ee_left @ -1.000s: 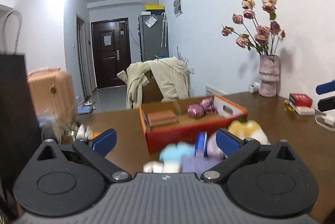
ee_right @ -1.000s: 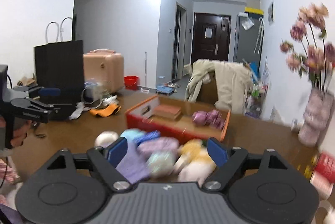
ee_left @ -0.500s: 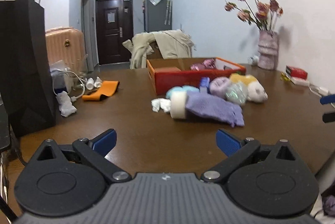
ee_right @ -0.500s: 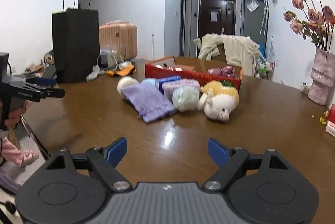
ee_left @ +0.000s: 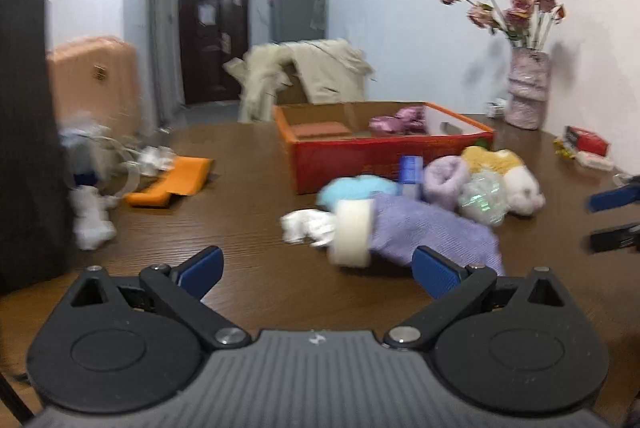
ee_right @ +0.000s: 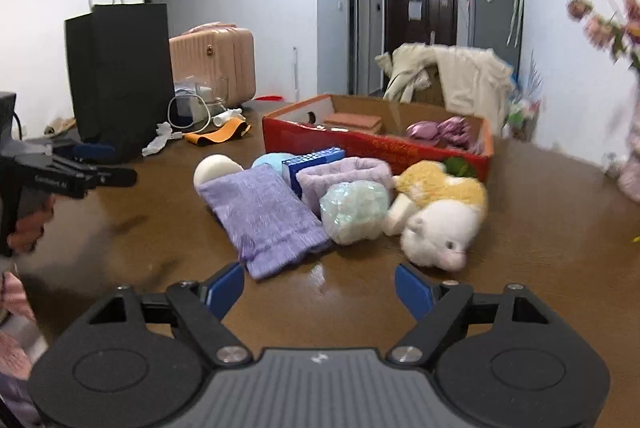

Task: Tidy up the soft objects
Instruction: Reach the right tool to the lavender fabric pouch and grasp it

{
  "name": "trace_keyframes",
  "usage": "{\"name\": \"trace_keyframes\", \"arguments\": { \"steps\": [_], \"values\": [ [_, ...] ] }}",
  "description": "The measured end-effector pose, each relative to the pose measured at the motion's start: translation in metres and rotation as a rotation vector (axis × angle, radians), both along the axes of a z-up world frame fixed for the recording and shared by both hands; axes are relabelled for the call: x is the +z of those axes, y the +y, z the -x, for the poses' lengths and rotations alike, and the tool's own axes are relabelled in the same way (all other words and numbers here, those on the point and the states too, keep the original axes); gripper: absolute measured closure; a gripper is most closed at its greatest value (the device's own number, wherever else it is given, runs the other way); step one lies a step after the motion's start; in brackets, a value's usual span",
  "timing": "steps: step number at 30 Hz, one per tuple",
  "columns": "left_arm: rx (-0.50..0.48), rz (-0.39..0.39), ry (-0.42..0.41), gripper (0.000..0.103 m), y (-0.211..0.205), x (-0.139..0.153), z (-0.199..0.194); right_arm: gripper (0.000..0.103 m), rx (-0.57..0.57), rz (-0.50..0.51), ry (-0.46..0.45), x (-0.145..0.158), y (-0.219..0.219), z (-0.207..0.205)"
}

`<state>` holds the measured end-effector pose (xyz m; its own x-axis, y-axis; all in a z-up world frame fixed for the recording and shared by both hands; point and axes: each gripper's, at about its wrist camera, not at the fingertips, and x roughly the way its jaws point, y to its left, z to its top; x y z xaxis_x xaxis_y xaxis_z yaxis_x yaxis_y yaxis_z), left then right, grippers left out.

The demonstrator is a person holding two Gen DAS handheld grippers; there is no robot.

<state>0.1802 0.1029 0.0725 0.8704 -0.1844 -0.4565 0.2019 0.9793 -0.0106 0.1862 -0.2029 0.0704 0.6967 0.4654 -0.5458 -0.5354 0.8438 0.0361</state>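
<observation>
Hovering low over the brown table (ee_right: 540, 212), both tongs sit spread wide and hold nothing: the left gripper (ee_left: 316, 268) faces the heap from its side, the right gripper (ee_right: 320, 286) from the front. At twelve o'clock of the right one lies the pile of soft things, a purple cloth (ee_right: 264, 216) nearest, a mint mesh ball (ee_right: 354, 212) touching it, and a white-and-yellow plush toy (ee_right: 438, 224) at one o'clock. Just behind the pile stands the red box (ee_right: 372, 144), with pink shiny bundles (ee_right: 440, 130) inside. A black paper bag (ee_right: 120, 76) stands at ten o'clock.
</observation>
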Motion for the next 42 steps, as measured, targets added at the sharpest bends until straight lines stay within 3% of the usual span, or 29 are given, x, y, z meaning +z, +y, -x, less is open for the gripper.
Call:
{"name": "trace_keyframes", "arguments": {
  "steps": [2,4,6,11,16,18,20,22,27,31,35,36,38,39,42],
  "values": [
    [-0.048,0.010,0.018,0.010,-0.013,-0.001,-0.015,0.032,0.019,-0.015,0.043,-0.007,0.011,-0.021],
    [-0.118,0.007,0.045,0.033,-0.027,-0.004,-0.025,0.034,0.041,-0.032,0.082,-0.016,0.022,-0.036],
    [-0.202,0.001,0.082,0.039,-0.041,-0.012,-0.034,0.035,0.064,-0.049,0.106,-0.027,0.033,-0.049],
    [-0.190,-0.129,-0.014,0.038,-0.063,-0.026,-0.049,0.037,0.049,-0.014,0.097,-0.048,0.057,-0.075],
    [-0.240,-0.130,-0.003,0.034,-0.068,-0.032,-0.062,0.041,0.059,0.056,0.079,-0.054,0.074,-0.090],
    [-0.252,-0.122,-0.018,0.034,-0.065,-0.035,-0.061,0.048,0.081,0.067,0.066,-0.055,0.077,-0.090],
    [-0.263,-0.091,-0.016,0.032,-0.060,-0.034,-0.062,0.071,0.118,0.061,0.068,-0.055,0.076,-0.088],
    [-0.269,-0.046,-0.007,0.028,-0.052,-0.030,-0.064,0.084,0.146,0.072,0.072,-0.053,0.078,-0.086],
    [-0.233,-0.026,0.014,0.029,-0.050,-0.025,-0.063,0.090,0.194,0.086,0.068,-0.051,0.076,-0.072],
    [-0.288,-0.020,0.049,0.034,-0.058,-0.023,-0.042,0.090,0.297,0.123,0.052,-0.048,0.060,-0.039],
    [-0.331,0.063,0.138,0.040,-0.064,-0.029,-0.023,0.089,0.273,0.129,0.089,-0.042,0.034,-0.018],
    [-0.340,0.083,0.155,0.045,-0.066,-0.032,-0.019,0.089,0.277,0.137,0.085,-0.041,0.030,-0.012],
    [-0.365,0.109,0.186,0.068,-0.073,-0.038,-0.011,0.089,0.282,0.145,0.081,-0.039,0.026,0.000],
    [-0.377,0.113,0.201,0.085,-0.077,-0.041,-0.008,0.088,0.284,0.151,0.075,-0.039,0.025,0.006],
    [-0.369,0.117,0.200,0.094,-0.084,-0.039,0.006,0.088,0.275,0.173,0.055,-0.038,0.022,0.021]
  ]
}}
